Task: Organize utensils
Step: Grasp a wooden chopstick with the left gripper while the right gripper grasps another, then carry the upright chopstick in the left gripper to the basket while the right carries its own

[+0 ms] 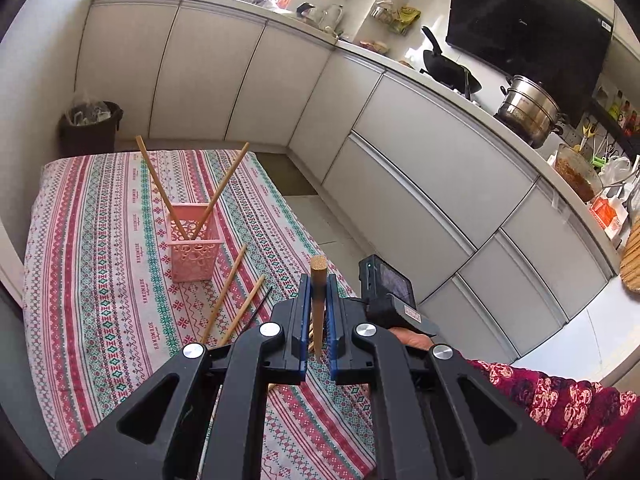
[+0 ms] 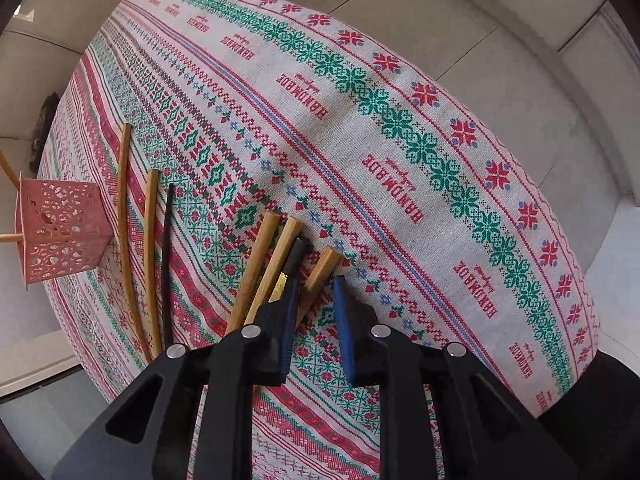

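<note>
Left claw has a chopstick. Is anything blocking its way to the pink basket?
Nothing visible does. The left claw holds the chopstick above the tablecloth, and the space across to the pink basket is open. Two chopsticks already lean out of the basket crosswise, partly filling its mouth.

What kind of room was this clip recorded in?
A home kitchen, most likely. The left wrist view shows a countertop over white cabinets, with a black wok and a steel steamer pot on it. In front stands a table under a patterned tablecloth, with chopsticks in a pink basket.
</note>
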{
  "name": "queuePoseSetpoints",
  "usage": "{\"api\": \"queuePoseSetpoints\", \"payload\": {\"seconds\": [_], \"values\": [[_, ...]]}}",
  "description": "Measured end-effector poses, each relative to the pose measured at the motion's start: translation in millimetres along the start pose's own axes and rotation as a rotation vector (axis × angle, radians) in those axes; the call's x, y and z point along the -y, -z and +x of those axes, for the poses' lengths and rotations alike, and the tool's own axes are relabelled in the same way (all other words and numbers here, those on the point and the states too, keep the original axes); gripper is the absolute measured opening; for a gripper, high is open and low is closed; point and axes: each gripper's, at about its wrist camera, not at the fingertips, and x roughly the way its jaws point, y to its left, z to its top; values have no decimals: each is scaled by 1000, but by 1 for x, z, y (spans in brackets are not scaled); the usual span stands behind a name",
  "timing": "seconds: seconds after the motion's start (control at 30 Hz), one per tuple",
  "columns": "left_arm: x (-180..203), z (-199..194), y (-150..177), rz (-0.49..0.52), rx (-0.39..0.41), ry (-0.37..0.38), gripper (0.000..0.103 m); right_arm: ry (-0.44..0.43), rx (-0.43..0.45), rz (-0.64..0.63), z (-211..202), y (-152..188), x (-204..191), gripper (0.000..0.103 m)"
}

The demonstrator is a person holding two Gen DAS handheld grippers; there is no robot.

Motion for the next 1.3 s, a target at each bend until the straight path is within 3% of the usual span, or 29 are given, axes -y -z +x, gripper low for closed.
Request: {"api": "queuePoseSetpoints", "payload": {"seconds": [0.13, 0.27, 0.57, 0.83, 1.07, 1.3], "values": [[-1, -16, 0, -8, 32, -5, 6, 25, 65, -33, 7, 6, -25, 21], [-3, -27, 0, -22, 53, -18, 6, -5, 138, -86, 11, 12, -41, 17], [-8, -25, 2, -62, 60, -57, 6, -176, 218, -221, -2, 26, -10, 8], [1, -18, 6, -57, 51, -76, 6, -326, 400, -429, -54, 64, 3, 8], [11, -16, 8, -33, 49, -95, 6, -398, 668, -624, -124, 107, 16, 8], [16, -15, 9, -18, 49, -101, 6, -445, 760, -662, -160, 121, 21, 8]]}}
